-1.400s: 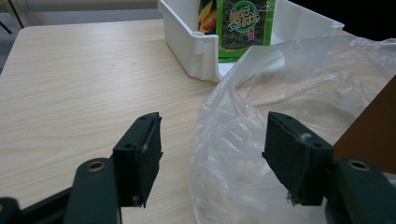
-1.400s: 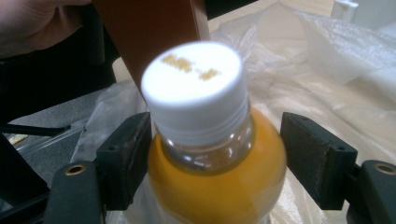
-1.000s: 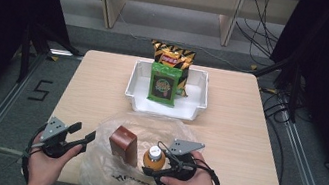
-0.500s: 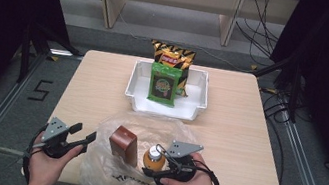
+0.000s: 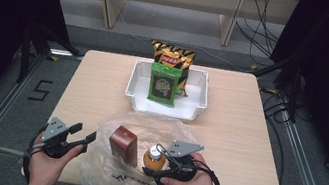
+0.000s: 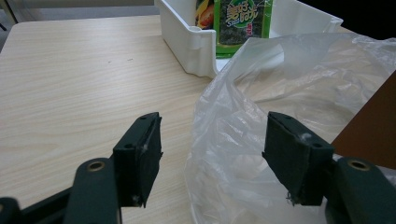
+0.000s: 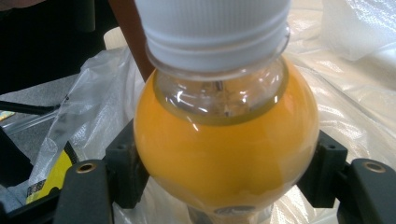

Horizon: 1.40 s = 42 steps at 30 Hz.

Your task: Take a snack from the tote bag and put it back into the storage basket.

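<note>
Two grippers at the near edge of the desk [image 5: 246, 136], working a clear plastic bag [image 5: 145, 135] that lies spread there. The right gripper [image 5: 159, 169] is clamped on the orange juice bottle [image 5: 154, 157], jaws squeezing its round shoulder just under the white cap [image 7: 212, 28], so the bottle stands upright in the bag near the desk's front edge. The left gripper [image 5: 83, 139] is spread wide and holding nothing, hovering just beside the bag's left rim.

My guess is the bottle is being lifted out or settled in. Either way, keep it vertical, and use the free gripper to pinch the bag rim so the film doesn't ride along with it.

Main obstacle is the brown box [image 5: 124, 144] standing right beside the bottle inside the bag, easy to knock over. Loose plastic could also snag the jaws. Toward the far edge, well apart, sits a white bin [image 5: 190, 111] with a green snack pack [image 5: 164, 83], and a yellow chip bag [image 5: 173, 55] behind it.
</note>
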### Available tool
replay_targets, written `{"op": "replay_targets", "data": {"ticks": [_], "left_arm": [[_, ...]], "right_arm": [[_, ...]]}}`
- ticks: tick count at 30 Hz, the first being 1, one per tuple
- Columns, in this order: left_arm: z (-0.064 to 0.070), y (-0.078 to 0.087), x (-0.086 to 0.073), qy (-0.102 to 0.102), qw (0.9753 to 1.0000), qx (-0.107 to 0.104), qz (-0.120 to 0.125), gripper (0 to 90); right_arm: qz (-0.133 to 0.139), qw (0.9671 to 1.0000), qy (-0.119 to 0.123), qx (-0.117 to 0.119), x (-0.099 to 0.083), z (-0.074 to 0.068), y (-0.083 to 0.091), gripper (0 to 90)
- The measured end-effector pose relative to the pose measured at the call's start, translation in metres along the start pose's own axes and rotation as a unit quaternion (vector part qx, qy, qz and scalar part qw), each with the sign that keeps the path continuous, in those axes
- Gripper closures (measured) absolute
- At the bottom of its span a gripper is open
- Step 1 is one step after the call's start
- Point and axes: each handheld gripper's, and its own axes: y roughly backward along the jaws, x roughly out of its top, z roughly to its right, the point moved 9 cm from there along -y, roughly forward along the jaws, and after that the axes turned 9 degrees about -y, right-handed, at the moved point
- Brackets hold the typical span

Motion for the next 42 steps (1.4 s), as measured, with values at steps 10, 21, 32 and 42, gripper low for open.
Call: {"op": "replay_targets", "data": {"ticks": [10, 21, 32, 42], "left_arm": [[0.000, -0.001, -0.001, 0.000, 1.0000, -0.001, -0.001, 36.3], [-0.001, 0.000, -0.001, -0.001, 1.0000, 0.000, 0.000, 36.3], [-0.002, 0.000, 0.000, 0.001, 1.0000, 0.001, 0.001, 36.3], [-0.003, 0.002, 0.001, -0.002, 1.0000, 0.002, 0.003, 36.3]], "right_arm": [[0.005, 1.0000, 0.003, -0.004, 0.005, 0.004, 0.005, 31.7], [0.023, 0.9997, -0.002, -0.003, 0.017, 0.003, 0.014, 31.7], [0.035, 0.9994, 0.000, -0.002, 0.028, 0.002, 0.021, 31.7], [0.048, 0.9988, 0.006, -0.002, 0.037, 0.003, 0.027, 31.8]]}}
